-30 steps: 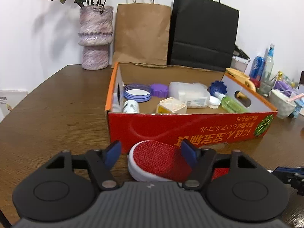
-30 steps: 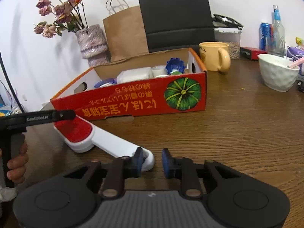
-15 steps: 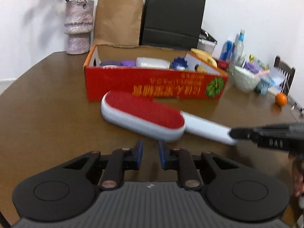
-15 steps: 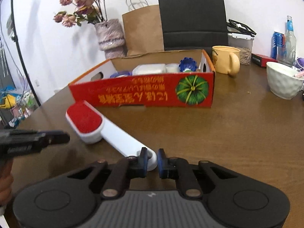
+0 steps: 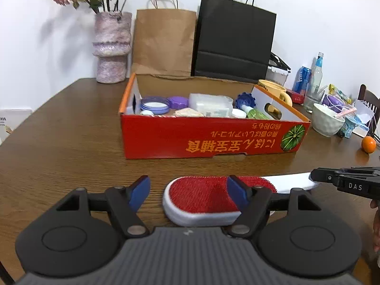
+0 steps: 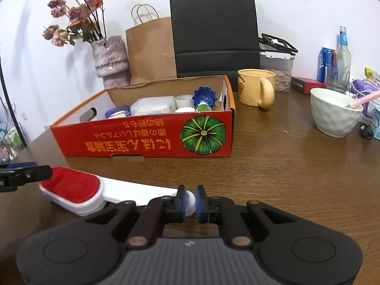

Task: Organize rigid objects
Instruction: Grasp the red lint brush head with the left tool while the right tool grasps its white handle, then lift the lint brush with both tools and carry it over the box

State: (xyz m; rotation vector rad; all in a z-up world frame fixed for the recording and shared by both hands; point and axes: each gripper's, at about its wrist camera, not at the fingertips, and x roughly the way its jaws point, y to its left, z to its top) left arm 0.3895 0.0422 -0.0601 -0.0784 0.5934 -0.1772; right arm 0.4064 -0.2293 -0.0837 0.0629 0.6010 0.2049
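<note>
A white lint brush with a red pad (image 5: pixel 201 196) (image 6: pixel 71 187) lies on the brown table in front of a red cardboard box (image 5: pixel 201 140) (image 6: pixel 142 140) that holds jars, lids, a clear tub and a green bottle. My left gripper (image 5: pixel 187 190) is open, with its blue fingers on either side of the brush head. My right gripper (image 6: pixel 190 200) is shut on the tip of the brush's white handle (image 6: pixel 142 193). It shows at the right edge of the left wrist view (image 5: pixel 344 180).
Behind the box stand a purple vase (image 5: pixel 111 47), a brown paper bag (image 5: pixel 163 42) and a black bag (image 5: pixel 232 40). A yellow mug (image 6: pixel 256 87), a white bowl (image 6: pixel 334 111), bottles, a can and an orange (image 5: pixel 368 144) sit at the right.
My left gripper, shut and held back from the brush half a second ago, has opened and moved forward around the brush head. My right gripper keeps its hold on the handle.
</note>
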